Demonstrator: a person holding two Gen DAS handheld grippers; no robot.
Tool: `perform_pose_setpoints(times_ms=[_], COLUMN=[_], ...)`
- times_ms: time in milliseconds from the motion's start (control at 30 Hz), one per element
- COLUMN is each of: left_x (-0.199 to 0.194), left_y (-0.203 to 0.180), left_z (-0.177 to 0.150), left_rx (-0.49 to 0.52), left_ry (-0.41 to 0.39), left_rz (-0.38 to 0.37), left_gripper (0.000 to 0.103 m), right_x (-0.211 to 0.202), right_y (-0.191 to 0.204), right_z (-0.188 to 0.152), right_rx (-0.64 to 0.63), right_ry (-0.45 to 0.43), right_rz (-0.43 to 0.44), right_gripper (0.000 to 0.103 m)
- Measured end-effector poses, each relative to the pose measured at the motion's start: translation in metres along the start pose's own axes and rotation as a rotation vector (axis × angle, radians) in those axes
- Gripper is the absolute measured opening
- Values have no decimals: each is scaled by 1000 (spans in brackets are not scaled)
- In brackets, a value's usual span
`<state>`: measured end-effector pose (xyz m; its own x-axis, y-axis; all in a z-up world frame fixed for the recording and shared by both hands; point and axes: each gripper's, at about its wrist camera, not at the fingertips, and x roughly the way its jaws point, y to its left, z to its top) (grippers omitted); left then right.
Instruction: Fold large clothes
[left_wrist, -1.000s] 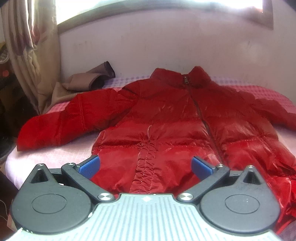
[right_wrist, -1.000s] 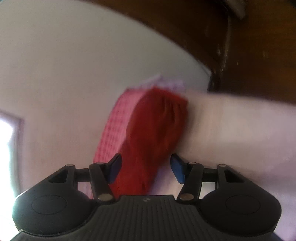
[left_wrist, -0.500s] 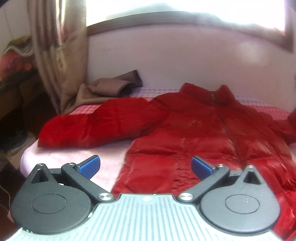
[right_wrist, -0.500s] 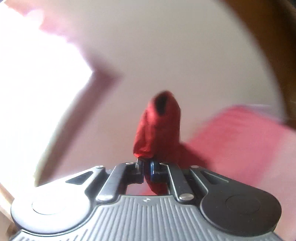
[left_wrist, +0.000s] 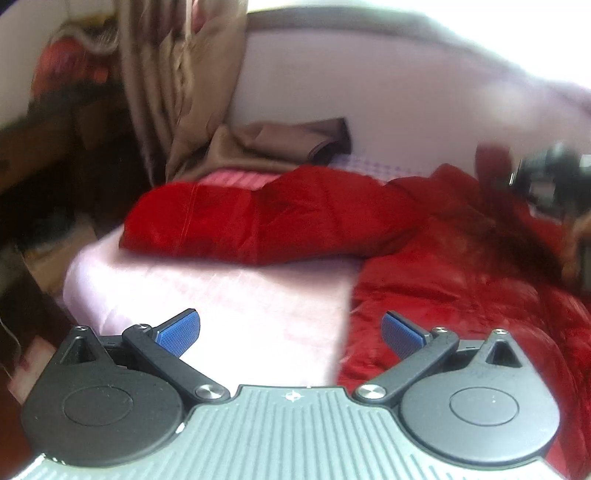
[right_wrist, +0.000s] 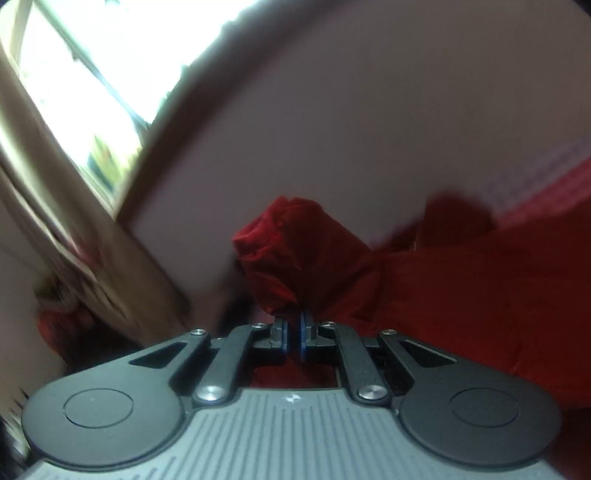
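Red jacket (left_wrist: 461, 280) lies spread on the pink bed (left_wrist: 229, 295); one sleeve (left_wrist: 258, 218) stretches toward 10 o'clock. Left gripper (left_wrist: 290, 330) jaws wide, nothing between them, over the bed edge. Right gripper (right_wrist: 293, 334) clamped tight on the other sleeve's cuff (right_wrist: 291, 251), cuff lifted at 12 o'clock. Right view blurred.

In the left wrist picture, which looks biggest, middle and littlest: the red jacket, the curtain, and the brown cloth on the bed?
As they look in that view:
1. red jacket, the biggest
2. curtain, middle
3. brown cloth, the littlest

The jacket lies nearer the camera, so it may look bigger than it really is.
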<state>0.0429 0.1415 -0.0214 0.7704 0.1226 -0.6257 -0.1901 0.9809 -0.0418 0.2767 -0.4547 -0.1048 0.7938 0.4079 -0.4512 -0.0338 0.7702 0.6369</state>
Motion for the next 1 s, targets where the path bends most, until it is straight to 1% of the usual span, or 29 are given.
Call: perform_pose_setpoints(times_ms=[33, 100, 200, 233, 300, 333, 367, 400, 433, 467, 500, 533, 567, 633, 667, 700, 733, 800, 833, 867, 900, 933, 967, 1000], left_x=[5, 16, 30, 34, 40, 44, 48, 51, 55, 59, 64, 71, 78, 92, 100, 105, 111, 127, 132, 135, 139, 143, 149, 154], left_y=[10, 30, 54, 60, 71, 76, 81, 86, 93, 102, 109, 116, 124, 141, 151, 158, 165, 178, 184, 188, 190, 192, 195, 196], left_z=[1, 4, 7, 8, 12, 15, 19, 22, 25, 28, 30, 33, 34, 38, 40, 40, 42, 46, 47, 50, 53, 56, 58, 59], left_rx=[-30, -110, -215, -233, -260, -265, -270, -285, -307, -324, -339, -369, -410, -468, -502, -531, -554, -589, -615, -623, -613, -609, -616, -615], left_ry=[16, 45, 57, 52, 33, 19, 22, 27, 16, -7, -2, 21, 38, 49, 64, 69, 68, 80, 80, 57, 42, 37, 37, 47], left_rz=[-21, -54, -64, -64, -53, -40, -20, -20, -36, -56, -61, -65, -73, -93, -86, -83, -88, -83, -88, -99, -92, -81, -79, -86], left_gripper=[103, 103, 103, 103, 103, 103, 102, 102, 102, 102, 101, 97, 96, 96, 92, 89, 88, 86, 85, 85, 81, 57, 38, 10], right_x=[11, 32, 58, 65, 71, 72, 72, 60, 50, 34, 17, -2, -25, -72, -94, -116, -131, -176, -193, -214, -229, -245, -259, -274], right_y=[7, 19, 37, 43, 50, 54, 62, 71, 76, 81, 85, 90, 93, 96, 96, 99, 96, 86, 81, 74, 69, 62, 54, 48], right_z=[-14, -30, -55, -66, -82, -87, -91, -95, -93, -93, -90, -84, -82, -81, -81, -82, -85, -94, -99, -105, -109, -113, -118, -122], right_rx=[-33, -153, -369, -442, -569, -632, -695, -723, -715, -688, -661, -639, -612, -569, -550, -535, -522, -510, -505, -497, -488, -472, -447, -418], right_ry=[31, 83, 186, 207, 208, 210, 209, 201, 181, 150, 123, 100, 71, 41, 42, 37, 29, 20, 16, 7, -1, -10, -22, -32], right_rz=[-28, -107, -206, -255, -315, -343, -379, -401, -392, -351, -302, -258, -203, -93, -42, -4, 26, 40, 30, 9, -10, -31, -54, -72], right_gripper=[6, 6, 8, 9, 12, 15, 23, 28, 41, 54, 62, 75, 80, 84, 87, 88, 89, 90, 90, 90, 90, 90, 90, 90])
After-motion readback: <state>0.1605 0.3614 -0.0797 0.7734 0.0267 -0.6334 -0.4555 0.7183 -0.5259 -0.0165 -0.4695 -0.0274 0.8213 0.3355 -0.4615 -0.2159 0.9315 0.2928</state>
